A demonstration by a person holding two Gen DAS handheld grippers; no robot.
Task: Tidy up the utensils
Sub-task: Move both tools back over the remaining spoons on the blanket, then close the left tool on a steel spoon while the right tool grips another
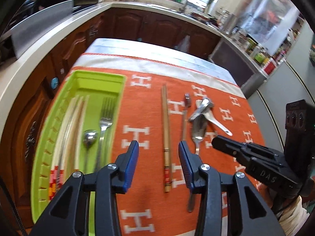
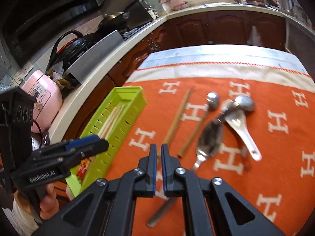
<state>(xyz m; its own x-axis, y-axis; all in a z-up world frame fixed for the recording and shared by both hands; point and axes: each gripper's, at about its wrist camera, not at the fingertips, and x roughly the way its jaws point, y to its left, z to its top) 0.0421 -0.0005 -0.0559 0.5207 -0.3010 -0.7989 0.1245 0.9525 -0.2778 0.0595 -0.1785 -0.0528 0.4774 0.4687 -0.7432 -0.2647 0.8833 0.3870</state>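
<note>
left gripper (image 1: pixel 158 157) jaws apart, empty | right gripper (image 2: pixel 159 155) clenched, holds nothing I can see | chopstick (image 1: pixel 166 137) right of tray (image 1: pixel 118 98): light, stiff, slick; pinch mid-shaft | spoons (image 1: pixel 202 116) farther right: smooth, likely slippery

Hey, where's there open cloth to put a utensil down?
Free: the strip between the green tray and the lone chopstick, and the cloth beyond the ladle spoon. Crowded: the overlapping spoons in the middle.
</note>
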